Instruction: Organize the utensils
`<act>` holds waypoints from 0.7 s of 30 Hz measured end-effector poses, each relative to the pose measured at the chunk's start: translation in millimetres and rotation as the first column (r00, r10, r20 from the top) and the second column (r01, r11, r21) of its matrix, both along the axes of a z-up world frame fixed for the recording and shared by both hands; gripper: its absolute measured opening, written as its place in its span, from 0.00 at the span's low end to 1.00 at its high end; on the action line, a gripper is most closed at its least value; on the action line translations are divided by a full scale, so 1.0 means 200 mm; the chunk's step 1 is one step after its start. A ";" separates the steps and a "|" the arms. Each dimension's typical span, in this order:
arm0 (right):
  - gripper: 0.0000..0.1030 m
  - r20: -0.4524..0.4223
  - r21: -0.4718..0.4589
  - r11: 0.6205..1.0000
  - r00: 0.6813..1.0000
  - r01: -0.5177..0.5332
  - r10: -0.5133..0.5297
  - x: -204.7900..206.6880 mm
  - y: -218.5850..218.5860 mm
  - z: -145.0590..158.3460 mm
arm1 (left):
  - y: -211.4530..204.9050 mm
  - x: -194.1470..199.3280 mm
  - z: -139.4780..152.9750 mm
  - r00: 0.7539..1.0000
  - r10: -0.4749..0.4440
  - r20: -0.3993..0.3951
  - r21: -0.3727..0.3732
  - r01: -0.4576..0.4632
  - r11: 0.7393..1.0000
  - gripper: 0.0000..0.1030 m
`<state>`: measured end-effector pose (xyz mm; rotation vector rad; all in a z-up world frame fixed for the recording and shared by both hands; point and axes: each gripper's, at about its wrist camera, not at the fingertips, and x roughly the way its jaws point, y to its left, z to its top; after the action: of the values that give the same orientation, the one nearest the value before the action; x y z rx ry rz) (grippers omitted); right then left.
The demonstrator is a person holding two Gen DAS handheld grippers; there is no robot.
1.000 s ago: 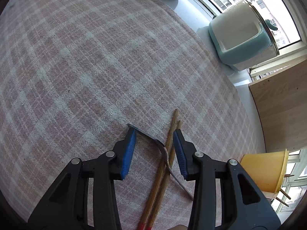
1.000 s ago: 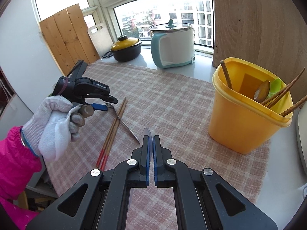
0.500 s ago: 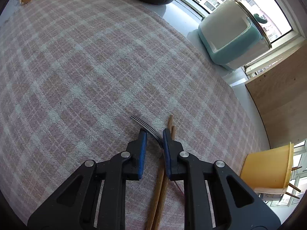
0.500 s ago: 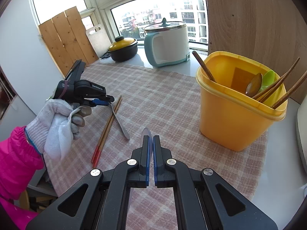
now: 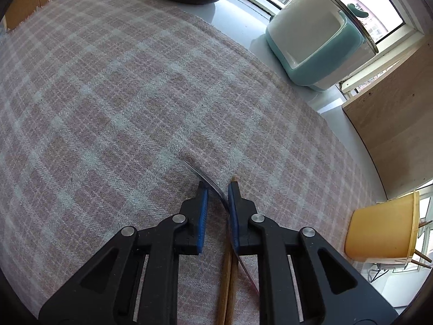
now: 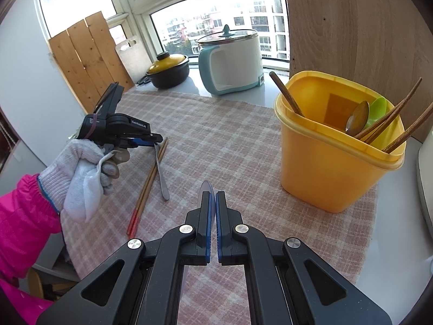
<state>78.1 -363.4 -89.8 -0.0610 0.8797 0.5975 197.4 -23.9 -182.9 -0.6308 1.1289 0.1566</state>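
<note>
The fingers (image 5: 234, 211) of the left gripper (image 5: 217, 197) have just been closing and now pinch the neck of a metal fork (image 5: 200, 174), its tines poking out beyond the tips; in the right wrist view the fork's handle hangs down toward the cloth with its end at or just above it, so the lift looks barely begun. The right gripper (image 6: 212, 203) is clamped on something thin and clear, perhaps a transparent spoon (image 6: 206, 187), though its shape is hard to make out. Near the left gripper, a pair of red-tipped wooden chopsticks (image 6: 150, 178) lies flat on the checked tablecloth (image 6: 222, 135), just beside the fork and not yet collected. Further right stands the yellow utensil bin (image 6: 333, 168), already holding several wooden chopsticks, a brown spoon and a green one. By my reckoning the job is well past half done: two pieces are in hand to go into the bin, and the chopstick pair remains. Farthest off, on the sill, sit a black pot (image 6: 169, 73) and a teal cooker (image 6: 230, 62).
</note>
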 end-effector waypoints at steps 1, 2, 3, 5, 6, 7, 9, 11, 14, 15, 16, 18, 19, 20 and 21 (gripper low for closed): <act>0.02 0.001 0.001 1.000 1.000 0.005 -0.005 0.00 0.00 0.01 | 0.00 0.00 0.01 1.000 -0.002 0.010 -0.008 0.002 1.000 0.11; 0.02 0.003 0.003 1.000 1.000 0.011 -0.011 0.00 0.00 0.01 | 0.00 -0.01 0.03 1.000 -0.009 0.022 -0.009 0.009 1.000 0.10; 0.02 0.006 0.005 1.000 1.000 0.017 -0.017 0.00 -0.01 0.02 | 0.00 -0.02 0.05 0.999 -0.020 0.036 -0.007 0.021 1.000 0.09; 0.02 0.016 0.009 0.999 0.999 0.033 -0.033 -0.01 -0.01 0.04 | -0.02 -0.05 0.10 0.997 -0.055 0.061 -0.002 0.055 0.998 0.07; 0.02 0.022 0.013 0.999 0.999 0.041 -0.041 -0.01 -0.02 0.05 | -0.03 -0.07 0.13 0.995 -0.071 0.074 -0.002 0.072 0.997 0.05; 0.02 0.030 0.016 0.999 0.998 0.049 -0.050 -0.02 -0.03 0.07 | -0.04 -0.09 0.16 0.992 -0.087 0.089 -0.002 0.087 0.996 0.04; 0.02 0.047 0.022 0.998 0.997 0.067 -0.068 -0.03 -0.04 0.10 | -0.07 -0.13 0.24 0.985 -0.119 0.126 0.008 0.119 0.993 0.03; 0.02 0.066 0.024 0.996 0.994 0.086 -0.087 -0.04 -0.05 0.13 | -0.10 -0.18 0.31 0.975 -0.156 0.161 0.017 0.155 0.988 0.02; 0.02 0.087 0.026 0.994 0.990 0.105 -0.107 -0.05 -0.07 0.17 | -0.15 -0.23 0.41 0.958 -0.203 0.205 0.032 0.200 0.979 0.02; 0.02 0.093 0.025 0.993 0.989 0.112 -0.114 -0.06 -0.07 0.18 | -0.16 -0.25 0.44 0.953 -0.210 0.220 0.033 0.208 0.978 0.01; 0.02 0.099 0.026 0.993 0.988 0.119 -0.120 -0.06 -0.08 0.19 | -0.18 -0.26 0.48 0.947 -0.217 0.238 0.035 0.215 0.976 0.01; 0.02 0.109 0.027 0.991 0.985 0.131 -0.133 -0.07 -0.09 0.22 | -0.20 -0.29 0.54 0.934 -0.238 0.268 0.044 0.235 0.971 0.00; 0.02 0.114 0.031 0.990 0.984 0.137 -0.140 -0.08 -0.10 0.23 | -0.21 -0.30 0.58 0.926 -0.251 0.282 0.051 0.247 0.968 0.00; 0.02 0.119 0.033 0.989 0.982 0.143 -0.146 -0.08 -0.11 0.24 | -0.23 -0.31 0.62 0.919 -0.262 0.296 0.052 0.258 0.965 0.00; 0.02 0.126 0.035 0.988 0.981 0.147 -0.151 -0.09 -0.12 0.26 | -0.24 -0.32 0.65 0.911 -0.270 0.312 0.048 0.269 0.962 0.00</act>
<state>60.6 -386.5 -38.4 -0.0100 0.7448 0.4593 134.2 -71.8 -52.7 -0.4695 0.8923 -0.1761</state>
